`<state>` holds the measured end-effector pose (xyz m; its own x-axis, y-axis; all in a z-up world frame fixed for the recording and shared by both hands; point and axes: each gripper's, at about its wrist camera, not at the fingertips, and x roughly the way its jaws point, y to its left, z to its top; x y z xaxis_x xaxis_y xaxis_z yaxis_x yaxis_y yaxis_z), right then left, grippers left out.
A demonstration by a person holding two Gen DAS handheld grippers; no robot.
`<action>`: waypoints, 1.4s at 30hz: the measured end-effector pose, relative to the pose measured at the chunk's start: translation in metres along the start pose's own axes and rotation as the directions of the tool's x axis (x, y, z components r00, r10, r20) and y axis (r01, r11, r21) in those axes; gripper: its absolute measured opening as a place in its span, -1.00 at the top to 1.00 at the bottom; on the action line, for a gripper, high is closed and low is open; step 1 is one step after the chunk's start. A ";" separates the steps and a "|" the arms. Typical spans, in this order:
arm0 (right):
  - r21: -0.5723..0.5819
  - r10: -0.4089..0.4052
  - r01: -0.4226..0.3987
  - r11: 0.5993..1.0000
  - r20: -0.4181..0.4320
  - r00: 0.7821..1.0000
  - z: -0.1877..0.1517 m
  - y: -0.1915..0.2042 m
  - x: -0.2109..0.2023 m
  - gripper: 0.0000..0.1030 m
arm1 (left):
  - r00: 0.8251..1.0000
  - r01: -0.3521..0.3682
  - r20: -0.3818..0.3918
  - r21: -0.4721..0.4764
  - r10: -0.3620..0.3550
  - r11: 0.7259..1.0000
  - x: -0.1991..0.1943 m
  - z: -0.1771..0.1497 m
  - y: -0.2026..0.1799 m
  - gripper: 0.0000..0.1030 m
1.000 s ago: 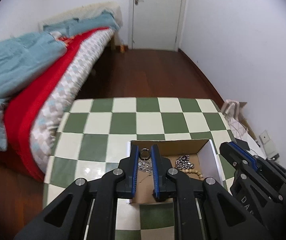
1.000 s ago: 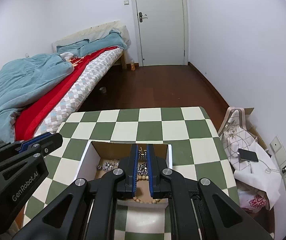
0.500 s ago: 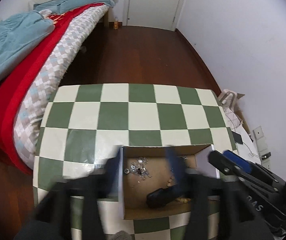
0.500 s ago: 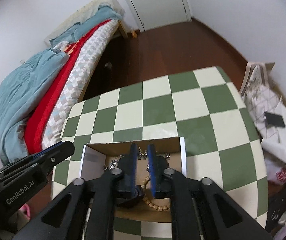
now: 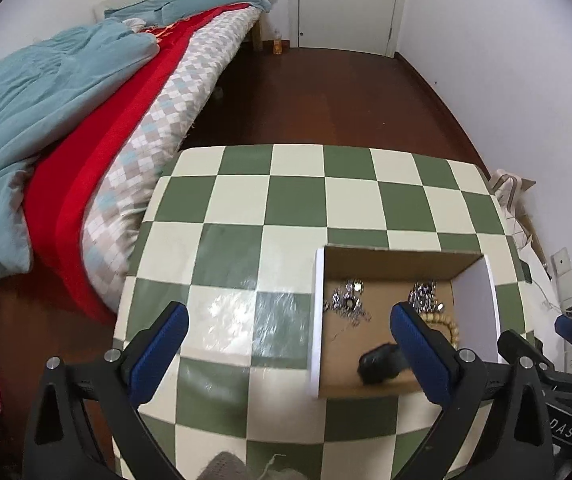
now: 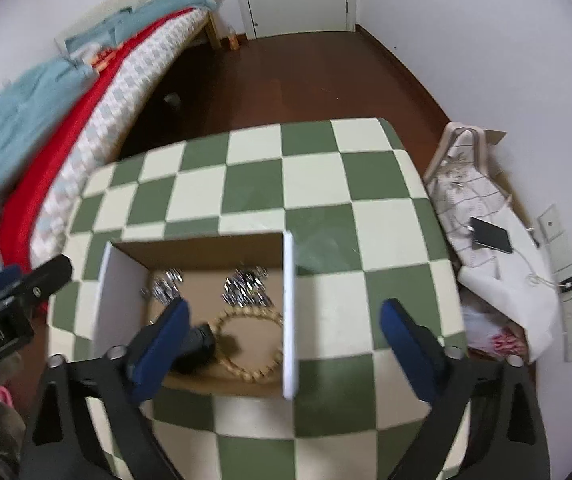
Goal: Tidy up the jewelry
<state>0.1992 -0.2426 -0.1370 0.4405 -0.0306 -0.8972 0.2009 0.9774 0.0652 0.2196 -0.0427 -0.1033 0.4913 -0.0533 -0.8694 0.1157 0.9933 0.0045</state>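
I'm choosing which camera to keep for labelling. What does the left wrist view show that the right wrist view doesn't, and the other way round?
Only the left wrist view: most of the teal blanket, sharp, and the bare tabletop left of the box.

Only the right wrist view: the whole ring of the wooden bead bracelet and the black phone on the white bag.

Both: the cardboard box on the checkered table, two silver jewelry heaps, a black object, and wide-open, empty tongs.
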 end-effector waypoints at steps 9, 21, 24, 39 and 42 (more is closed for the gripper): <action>-0.022 -0.053 0.053 0.998 0.014 0.998 -0.029 0.003 -0.035 -1.00 | 0.998 0.016 0.061 0.010 -0.016 1.000 -0.052 -0.019 -0.004 -1.00; -0.010 -0.074 0.076 0.997 0.130 0.989 -0.060 0.001 -0.136 -1.00 | 0.983 0.009 0.182 0.006 -0.010 1.000 -0.151 -0.053 0.003 -1.00; -0.014 -0.070 0.073 0.997 0.161 0.984 -0.072 0.004 -0.164 -1.00 | 0.977 0.012 0.211 0.006 -0.013 1.000 -0.178 -0.065 0.005 -1.00; -0.044 -0.087 0.106 0.993 0.311 0.947 -0.152 0.020 -0.307 -1.00 | 0.949 0.049 0.312 0.023 -0.054 0.999 -0.292 -0.119 0.018 -1.00; -0.040 -0.073 0.091 0.995 0.323 0.943 -0.163 0.020 -0.324 -1.00 | 0.944 0.054 0.324 0.025 -0.059 0.998 -0.304 -0.126 0.018 -1.00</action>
<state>-0.0822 -0.1794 0.0838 0.6838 -0.1679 -0.7101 0.2052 0.9781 -0.0337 -0.0365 0.0041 0.0992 0.7369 -0.1424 -0.6609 0.1633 0.9861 -0.0304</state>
